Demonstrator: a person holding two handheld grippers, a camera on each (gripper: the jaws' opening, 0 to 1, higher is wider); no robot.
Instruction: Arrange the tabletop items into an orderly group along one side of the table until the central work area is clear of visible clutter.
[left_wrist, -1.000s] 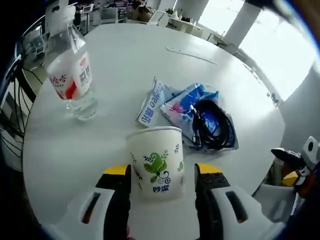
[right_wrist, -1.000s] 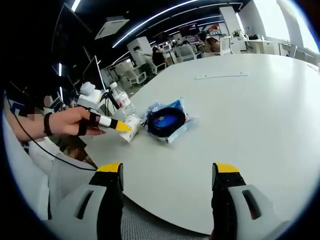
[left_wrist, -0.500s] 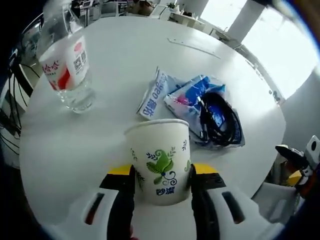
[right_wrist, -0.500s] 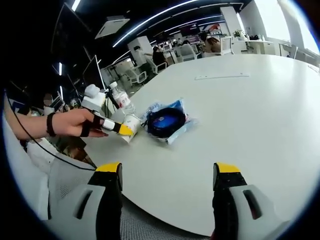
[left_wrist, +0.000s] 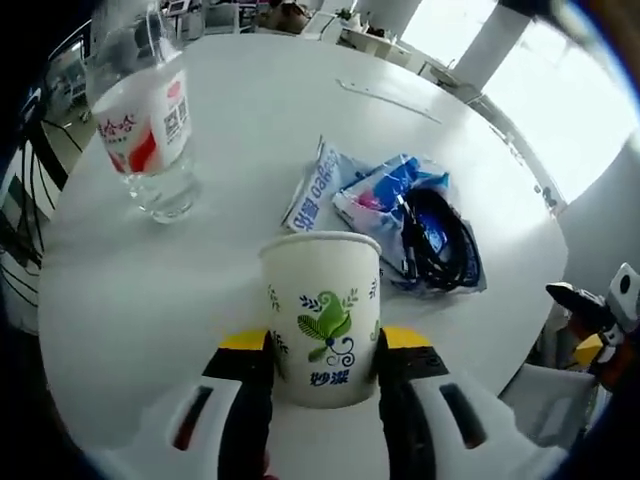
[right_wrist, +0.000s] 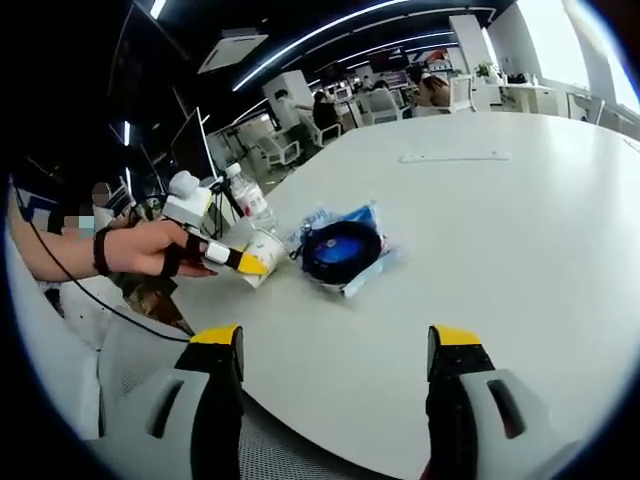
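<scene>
A white paper cup printed with green leaves sits between my left gripper's jaws, which are shut on its sides. I cannot tell whether its base touches the white table. Beyond it lie a white-blue snack packet and a blue packet under a coiled black cable. A clear water bottle with a red label stands to the left. In the right gripper view, my right gripper hangs open near the table's edge, far from the cup, the cable and the bottle.
A thin white strip lies far across the table. A person's hand holds the left gripper at the table's left edge. Chairs and desks stand beyond the table. The wide right half of the table is bare.
My left gripper moved in around the cup and shut on it. The right gripper has barely shifted.
</scene>
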